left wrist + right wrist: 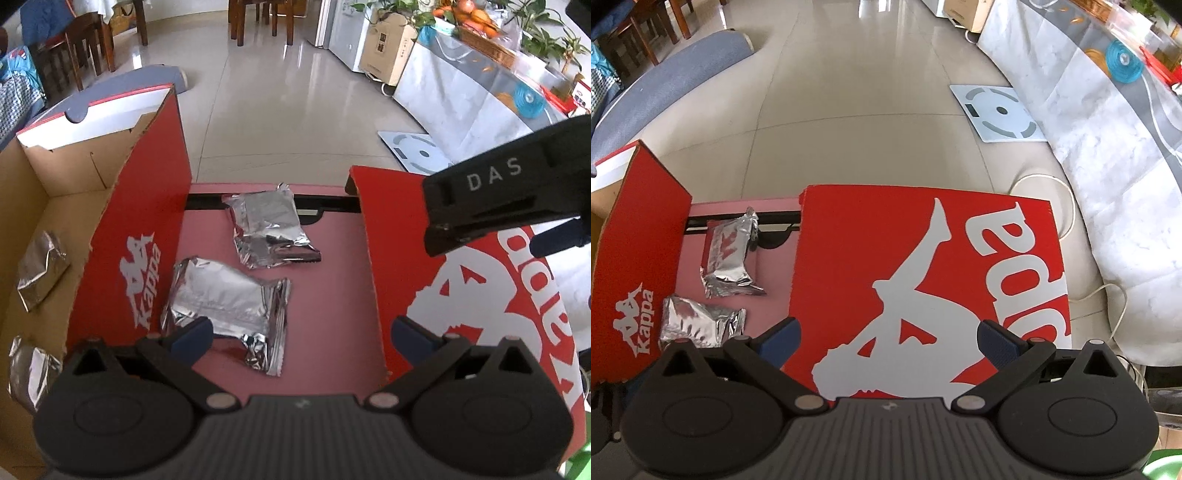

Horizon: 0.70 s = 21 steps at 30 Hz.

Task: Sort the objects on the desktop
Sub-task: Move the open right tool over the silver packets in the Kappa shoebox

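Note:
Two silver foil packets lie on the pink tabletop (pixel 332 280) between two red Kappa cardboard pieces. The near packet (pixel 221 299) sits just ahead of my left gripper (pixel 303 338), which is open, and its left fingertip (pixel 192 338) overlaps the packet's lower corner. The far packet (pixel 269 229) lies beyond it. An open box (pixel 136 236) on the left holds two more foil packets (pixel 42 273). My right gripper (pixel 890 339) is open and empty above the red lid (pixel 886 277). Both loose packets (pixel 729 258) (pixel 698 323) lie to its left.
The black body of the right gripper (pixel 495 195) hangs over the lid at upper right. Beyond the table edge is tiled floor with a bathroom scale (pixel 997 112), white cables (pixel 1071 229), a marble-patterned cloth (pixel 1108 166) at right and a grey-blue cushion (pixel 665 85) at left.

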Tool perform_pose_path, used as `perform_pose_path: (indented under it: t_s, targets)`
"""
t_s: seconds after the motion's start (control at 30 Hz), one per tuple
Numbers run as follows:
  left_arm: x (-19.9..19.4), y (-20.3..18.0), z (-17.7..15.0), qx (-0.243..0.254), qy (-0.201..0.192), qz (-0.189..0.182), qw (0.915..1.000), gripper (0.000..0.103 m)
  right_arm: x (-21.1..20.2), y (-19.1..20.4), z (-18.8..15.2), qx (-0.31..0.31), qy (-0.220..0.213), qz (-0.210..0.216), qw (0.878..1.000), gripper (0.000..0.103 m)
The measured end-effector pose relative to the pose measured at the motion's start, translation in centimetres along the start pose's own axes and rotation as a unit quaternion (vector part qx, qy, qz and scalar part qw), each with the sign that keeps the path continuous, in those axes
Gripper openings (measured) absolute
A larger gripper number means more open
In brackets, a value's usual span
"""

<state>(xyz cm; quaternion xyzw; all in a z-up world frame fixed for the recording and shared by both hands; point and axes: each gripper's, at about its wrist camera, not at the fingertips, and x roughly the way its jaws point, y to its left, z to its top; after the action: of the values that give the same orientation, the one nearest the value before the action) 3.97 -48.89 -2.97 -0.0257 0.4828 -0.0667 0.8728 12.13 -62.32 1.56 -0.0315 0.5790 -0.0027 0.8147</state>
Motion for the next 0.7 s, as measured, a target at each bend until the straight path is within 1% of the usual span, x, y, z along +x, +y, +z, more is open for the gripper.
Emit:
perform_pose_path:
  t_s: [0.17, 0.43, 0.53, 0.57, 0.63, 0.7]
  targets:
    - [0.3, 0.2, -0.6, -0.015, -0.007, 0.006, 0.9998, 0.103, -0.4, 0.5, 0.0, -0.008, -0.005, 0.006, 1.0, 0.102]
    - [1.0, 0.4, -1.6, -0.033, -0.002, 0.011, 0.9994, 0.102, -0.5, 0.1, -0.1, -0.001, -0.007, 0.02, 1.0, 0.101]
    - [1.1, 0.5, -1.9, -0.039, -0.001, 0.011, 0.9992, 0.102, -0.7, 0.4, 0.0, -0.006, -0.017, 0.044, 0.999, 0.1]
    - [1.1, 0.5, -2.0, -0.041, -0.001, 0.011, 0.9991, 0.102, -0.8, 0.5, 0.0, -0.009, -0.021, 0.053, 0.998, 0.097]
    - [1.2, 0.6, -2.3, -0.045, -0.001, 0.011, 0.9989, 0.102, -0.9, 1.0, 0.0, -0.017, -0.028, 0.07, 0.997, 0.095]
    - [1.2, 0.8, -2.2, -0.05, 0.001, 0.006, 0.9987, 0.102, -0.8, 1.6, -0.1, -0.032, -0.031, 0.081, 0.996, 0.085]
